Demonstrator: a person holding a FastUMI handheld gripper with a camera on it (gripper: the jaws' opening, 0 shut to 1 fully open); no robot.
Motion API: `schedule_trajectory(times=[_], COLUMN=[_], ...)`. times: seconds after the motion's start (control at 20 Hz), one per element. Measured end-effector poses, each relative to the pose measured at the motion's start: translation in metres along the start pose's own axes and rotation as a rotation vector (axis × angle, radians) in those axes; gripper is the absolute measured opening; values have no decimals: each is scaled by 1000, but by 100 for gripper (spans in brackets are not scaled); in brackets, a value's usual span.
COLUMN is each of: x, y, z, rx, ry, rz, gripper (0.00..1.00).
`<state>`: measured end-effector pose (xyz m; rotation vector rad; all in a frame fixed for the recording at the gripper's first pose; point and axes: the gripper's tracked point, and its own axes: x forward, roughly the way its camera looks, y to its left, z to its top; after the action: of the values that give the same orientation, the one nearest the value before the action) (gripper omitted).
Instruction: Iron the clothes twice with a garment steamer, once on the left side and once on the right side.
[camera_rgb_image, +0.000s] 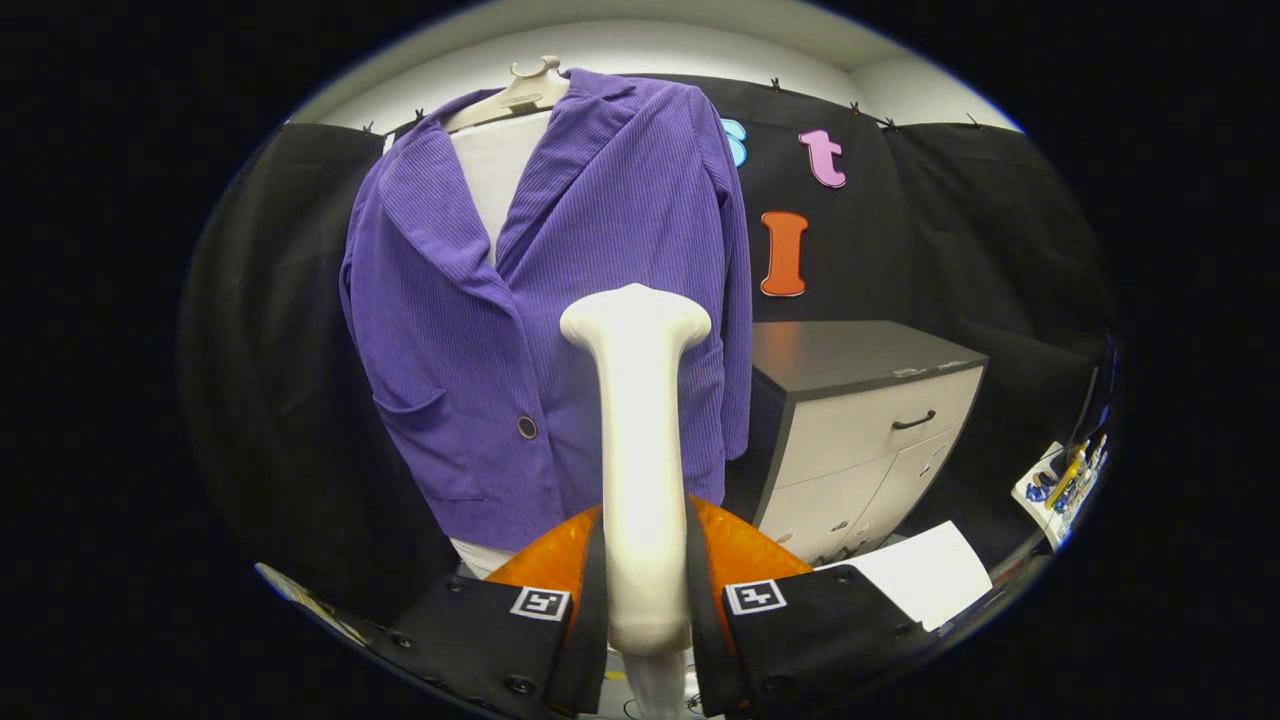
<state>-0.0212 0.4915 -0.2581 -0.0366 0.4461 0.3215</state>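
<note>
A purple corduroy jacket (560, 320) hangs on a pale hanger (520, 92) over a white form, straight ahead of me. My gripper (645, 590) is shut on the handle of a cream garment steamer (638, 440), which stands upright between the fingers. The steamer's wide head (636, 318) rises in front of the jacket's right front panel, near the middle opening and level with the pockets. I cannot tell whether the head touches the cloth. One dark button (527, 427) shows on the jacket left of the steamer.
A low cabinet (860, 430) with a dark top and pale drawers stands right of the jacket. A white sheet of paper (925, 572) lies low on the right. Several small coloured items (1065, 480) sit in a tray at the far right.
</note>
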Motion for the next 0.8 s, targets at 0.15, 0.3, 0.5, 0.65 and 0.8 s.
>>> schedule_trajectory(times=[0.15,0.3,0.5,0.65,0.8], x=[4,9,13,16,18], y=[-3,-5,-8,-11,-12], z=[-20,-36,-64,-83,-102], rx=[-1,1,2,1,-2], ry=[40,74,125,162,198], rz=[-7,-15,-23,-29,-30], gripper=[43,43,43,43,43])
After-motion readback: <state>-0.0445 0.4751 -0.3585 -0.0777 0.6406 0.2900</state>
